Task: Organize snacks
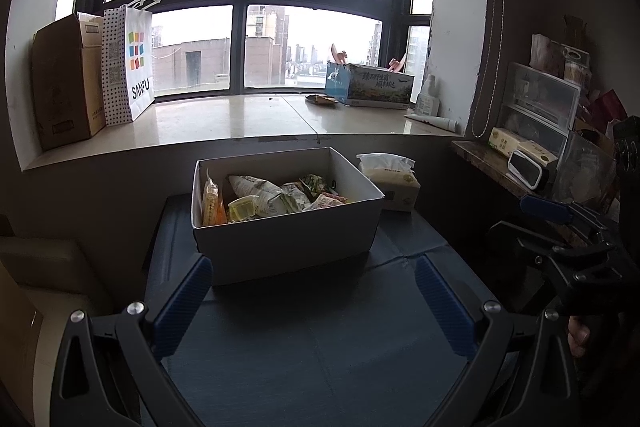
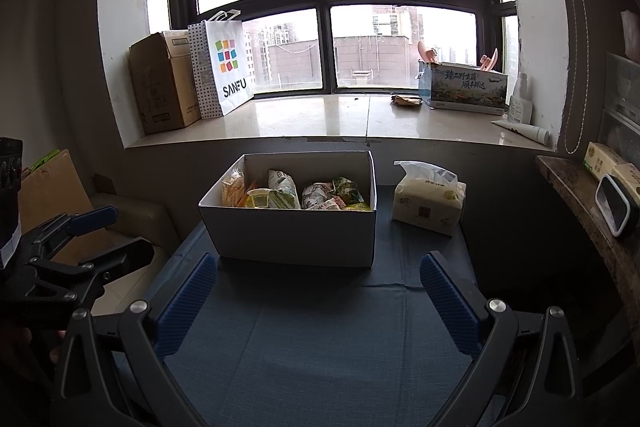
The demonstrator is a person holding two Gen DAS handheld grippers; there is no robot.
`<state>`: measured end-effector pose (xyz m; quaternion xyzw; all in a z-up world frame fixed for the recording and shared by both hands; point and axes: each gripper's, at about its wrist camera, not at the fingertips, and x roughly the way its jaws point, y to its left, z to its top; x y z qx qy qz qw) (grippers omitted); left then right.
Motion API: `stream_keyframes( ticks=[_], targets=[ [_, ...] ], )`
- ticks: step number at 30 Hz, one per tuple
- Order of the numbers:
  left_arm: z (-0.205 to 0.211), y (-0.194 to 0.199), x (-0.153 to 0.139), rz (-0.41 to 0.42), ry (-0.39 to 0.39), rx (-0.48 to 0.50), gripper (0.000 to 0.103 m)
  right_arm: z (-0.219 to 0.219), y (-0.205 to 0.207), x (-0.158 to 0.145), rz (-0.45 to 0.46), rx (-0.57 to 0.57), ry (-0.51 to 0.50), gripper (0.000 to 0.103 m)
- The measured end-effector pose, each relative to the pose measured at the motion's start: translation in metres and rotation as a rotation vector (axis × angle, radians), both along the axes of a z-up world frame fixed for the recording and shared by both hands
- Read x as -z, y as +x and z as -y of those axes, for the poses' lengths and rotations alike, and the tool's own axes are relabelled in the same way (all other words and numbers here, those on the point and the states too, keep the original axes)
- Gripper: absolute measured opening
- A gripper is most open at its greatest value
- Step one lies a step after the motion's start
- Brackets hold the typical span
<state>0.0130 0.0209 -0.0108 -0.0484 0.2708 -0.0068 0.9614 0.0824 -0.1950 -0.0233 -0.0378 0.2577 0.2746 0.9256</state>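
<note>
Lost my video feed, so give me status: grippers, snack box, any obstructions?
Left gripper open, empty; right gripper open, empty. White box of snacks ahead on the blue mat. Tissue pack beside the box, clear of the approach.

From where I sat, the near wall of the white box (image 2: 296, 235) hid the lower parts of the snack packets (image 2: 320, 197) inside it, their printing was too small to read, and the tissue pack (image 1: 394, 183) beside the box stood partly behind its corner.

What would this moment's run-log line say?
left gripper: open, empty | right gripper: open, empty | snacks: inside white box | tissue pack: beside box
</note>
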Motion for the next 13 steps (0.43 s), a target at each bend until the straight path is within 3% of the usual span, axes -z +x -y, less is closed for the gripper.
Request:
stream_keyframes(
  ticks=[13],
  targets=[
    [-0.0017,-0.0043,-0.0031,0.026,-0.032,-0.005,0.103,-0.0012,0.0005,0.0014,-0.003,0.002,-0.002,0.103]
  ],
)
